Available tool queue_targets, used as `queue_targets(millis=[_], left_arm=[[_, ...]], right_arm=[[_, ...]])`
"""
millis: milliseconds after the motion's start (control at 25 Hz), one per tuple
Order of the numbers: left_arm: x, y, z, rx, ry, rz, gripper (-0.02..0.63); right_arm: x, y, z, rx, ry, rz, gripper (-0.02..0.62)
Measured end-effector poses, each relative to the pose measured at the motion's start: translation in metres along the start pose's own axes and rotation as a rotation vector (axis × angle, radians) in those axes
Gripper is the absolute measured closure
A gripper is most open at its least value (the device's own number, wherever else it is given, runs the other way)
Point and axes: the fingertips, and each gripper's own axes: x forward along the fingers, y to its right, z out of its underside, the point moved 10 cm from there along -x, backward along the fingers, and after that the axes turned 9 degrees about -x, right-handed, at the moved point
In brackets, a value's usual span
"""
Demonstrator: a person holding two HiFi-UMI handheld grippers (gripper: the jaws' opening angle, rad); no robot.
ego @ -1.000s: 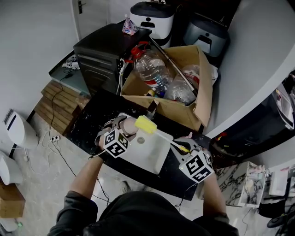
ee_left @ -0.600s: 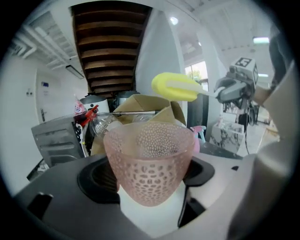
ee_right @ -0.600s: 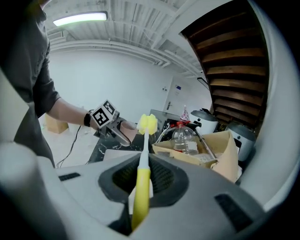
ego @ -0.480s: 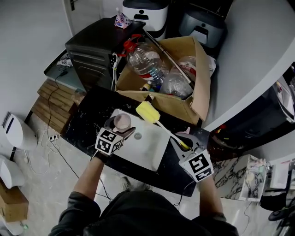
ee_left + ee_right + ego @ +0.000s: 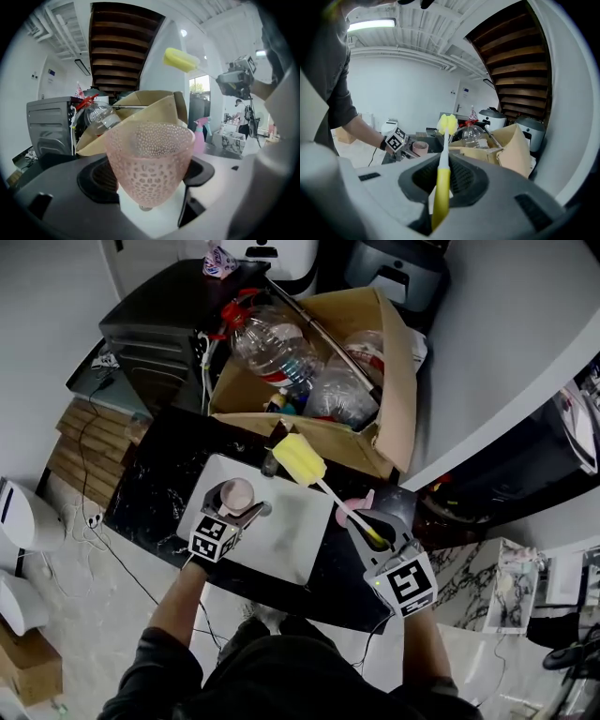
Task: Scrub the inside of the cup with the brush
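A black tabletop [image 5: 155, 486] carries a white board [image 5: 292, 542]. Over it the left tool [image 5: 238, 510] grips an upright pink dimpled cup [image 5: 236, 493] by its sides, mouth up, while the right tool [image 5: 371, 532] is clamped on the yellow handle of a brush [image 5: 330, 493]. The brush's yellow sponge head [image 5: 298, 460] hangs in the air beyond the cup, apart from it, so both things are in hand but the scrubbing looks yet to be done.

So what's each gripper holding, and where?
The left gripper holds the pink cup by its lower sides; the right gripper holds the brush by its yellow handle.
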Motion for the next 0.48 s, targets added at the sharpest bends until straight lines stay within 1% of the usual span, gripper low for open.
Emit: queue_targets(millis=[280, 480], left_arm=[[0.033, -0.002, 0.036, 0.027, -0.067, 0.038, 0.233], [0.059, -0.007, 0.062, 0.024, -0.121, 0.052, 0.233]], right_arm=[[-0.007, 0.013, 0.011, 0.033, -0.008, 0.028, 0.56], [-0.007, 0.021, 0.017, 0.043, 0.009, 0.047, 0.56]])
